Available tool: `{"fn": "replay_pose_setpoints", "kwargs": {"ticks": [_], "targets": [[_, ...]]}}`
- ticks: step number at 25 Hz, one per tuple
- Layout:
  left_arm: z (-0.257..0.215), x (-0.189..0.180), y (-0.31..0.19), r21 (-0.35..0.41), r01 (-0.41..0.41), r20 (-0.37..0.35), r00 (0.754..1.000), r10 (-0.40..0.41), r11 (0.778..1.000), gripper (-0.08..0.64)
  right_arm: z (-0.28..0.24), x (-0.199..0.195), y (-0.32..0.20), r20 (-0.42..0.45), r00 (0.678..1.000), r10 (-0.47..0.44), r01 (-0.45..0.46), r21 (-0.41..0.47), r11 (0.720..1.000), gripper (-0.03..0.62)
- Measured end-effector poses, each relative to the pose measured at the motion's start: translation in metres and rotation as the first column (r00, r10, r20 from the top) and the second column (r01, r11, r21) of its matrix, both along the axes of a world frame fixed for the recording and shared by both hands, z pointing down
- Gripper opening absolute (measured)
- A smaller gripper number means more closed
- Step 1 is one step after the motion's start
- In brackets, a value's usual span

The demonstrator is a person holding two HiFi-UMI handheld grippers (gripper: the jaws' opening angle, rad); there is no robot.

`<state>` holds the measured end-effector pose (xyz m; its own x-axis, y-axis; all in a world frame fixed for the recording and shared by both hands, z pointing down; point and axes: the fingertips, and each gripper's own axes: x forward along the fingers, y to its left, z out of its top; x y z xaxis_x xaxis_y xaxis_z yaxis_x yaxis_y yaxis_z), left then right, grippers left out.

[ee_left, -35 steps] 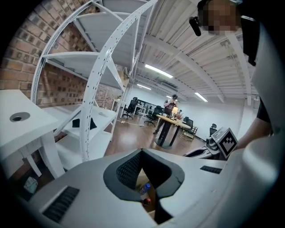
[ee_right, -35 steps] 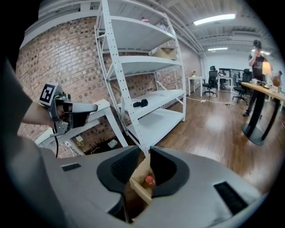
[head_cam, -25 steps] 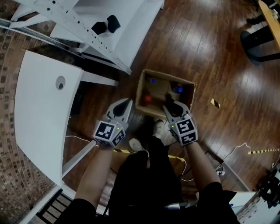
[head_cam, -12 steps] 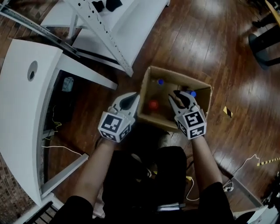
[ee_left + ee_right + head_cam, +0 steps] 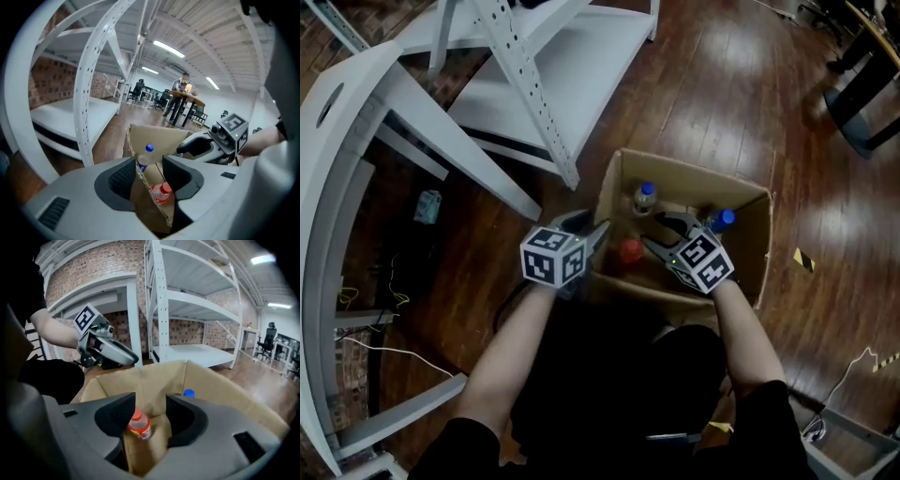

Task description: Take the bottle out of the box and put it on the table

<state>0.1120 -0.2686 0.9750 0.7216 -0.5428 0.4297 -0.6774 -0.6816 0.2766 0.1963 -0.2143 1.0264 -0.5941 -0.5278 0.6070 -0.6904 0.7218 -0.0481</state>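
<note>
An open cardboard box (image 5: pixel 756 246) stands on the wooden floor. Inside stand a red-capped bottle (image 5: pixel 630 250) and two blue-capped bottles (image 5: pixel 645 195) (image 5: pixel 722 220). My left gripper (image 5: pixel 598 231) is at the box's left wall. Its jaws have just been opening, and in the left gripper view (image 5: pixel 150 171) the wall's cardboard edge runs between them untouched. My right gripper (image 5: pixel 654 231) hangs over the box's inside. Its jaws have just been opening too, and the red-capped bottle (image 5: pixel 138 423) shows between them, farther down and not gripped.
A white rack with shelves (image 5: pixel 534 66) stands behind the box on the left. A curved white table (image 5: pixel 328 159) is at the far left, with cables on the floor under it. A dark chair base (image 5: pixel 862 94) sits at the top right.
Both grippers have come down from above the floor to the box, which now looks larger. The left jaws went from shut to open and the right jaws spread wider.
</note>
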Motion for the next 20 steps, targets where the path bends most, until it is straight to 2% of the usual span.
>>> {"fn": "replay_pose_setpoints", "kwargs": {"ticks": [1, 2, 3, 8, 9, 14, 15, 16, 20], "targets": [[0.007, -0.001, 0.002, -0.034, 0.017, 0.002, 1.000, -0.017, 0.999, 0.183, 0.010, -0.005, 0.006, -0.003, 1.000, -0.026, 0.025, -0.032, 0.999, 0.211], [0.012, -0.001, 0.005, -0.055, 0.027, 0.014, 1.000, -0.026, 0.998, 0.183, 0.020, -0.010, 0.012, -0.005, 0.999, -0.048, 0.048, -0.061, 0.997, 0.257], [0.018, -0.001, 0.008, -0.067, 0.030, 0.033, 0.999, -0.027, 0.997, 0.183, 0.030, -0.014, 0.017, -0.008, 0.998, -0.068, 0.067, -0.086, 0.994, 0.275], [0.045, 0.003, 0.012, -0.090, 0.016, 0.165, 0.986, -0.001, 0.996, 0.169, 0.070, -0.026, 0.025, -0.056, 0.988, -0.146, 0.137, -0.134, 0.981, 0.276], [0.047, 0.002, 0.011, -0.084, 0.023, 0.177, 0.984, -0.008, 0.996, 0.112, 0.076, -0.028, 0.023, -0.061, 0.986, -0.153, 0.143, -0.140, 0.980, 0.276], [0.050, -0.004, 0.010, -0.107, 0.068, 0.145, 0.988, -0.052, 0.992, 0.084, 0.105, -0.039, 0.022, -0.091, 0.973, -0.213, 0.194, -0.178, 0.965, 0.285], [0.050, -0.004, 0.010, -0.119, 0.074, 0.139, 0.989, -0.057, 0.990, 0.081, 0.112, -0.040, 0.022, -0.107, 0.968, -0.229, 0.206, -0.189, 0.960, 0.360], [0.051, -0.004, 0.010, -0.127, 0.078, 0.135, 0.989, -0.061, 0.989, 0.080, 0.120, -0.040, 0.021, -0.121, 0.963, -0.240, 0.213, -0.202, 0.956, 0.379], [0.052, -0.003, 0.011, -0.133, 0.082, 0.135, 0.989, -0.063, 0.988, 0.072, 0.153, -0.040, 0.022, -0.155, 0.950, -0.273, 0.224, -0.274, 0.935, 0.379]]}}
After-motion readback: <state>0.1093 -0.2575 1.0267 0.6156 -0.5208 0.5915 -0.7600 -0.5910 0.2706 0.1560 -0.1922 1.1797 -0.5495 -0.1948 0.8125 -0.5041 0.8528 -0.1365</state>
